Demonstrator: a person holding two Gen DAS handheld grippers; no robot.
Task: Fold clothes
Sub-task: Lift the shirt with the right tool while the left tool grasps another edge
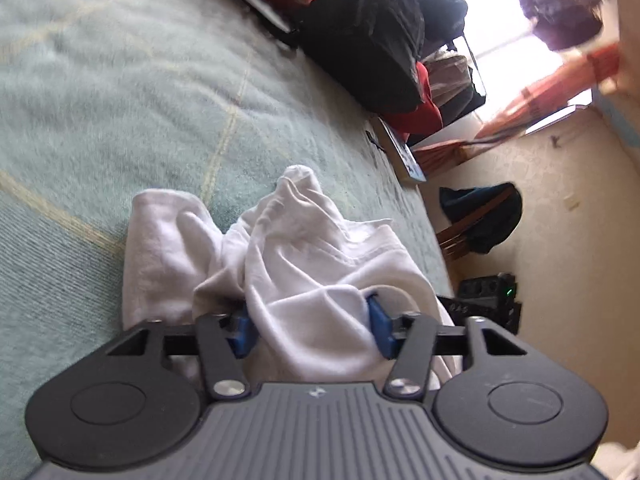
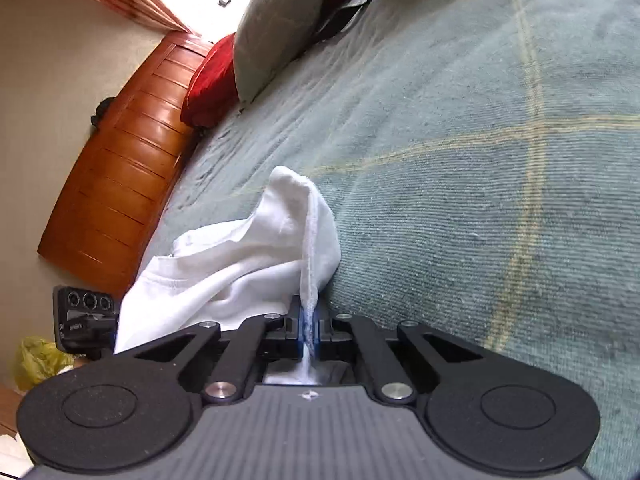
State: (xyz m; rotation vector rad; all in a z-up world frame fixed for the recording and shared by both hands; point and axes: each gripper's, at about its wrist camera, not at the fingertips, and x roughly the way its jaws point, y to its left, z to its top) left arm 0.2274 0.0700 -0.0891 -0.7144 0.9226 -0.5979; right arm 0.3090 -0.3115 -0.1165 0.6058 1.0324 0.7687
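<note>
Garment (image 1: 304,248) bunched, peak away | left tongs (image 1: 310,322) wide, cloth between | right tongs (image 2: 308,326) pinching hem

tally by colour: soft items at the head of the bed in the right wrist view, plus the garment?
White: 1, the garment, pinched in the right gripper
Grey: 1, the pillow
Red: 1, the cushion
Total: 3
</note>
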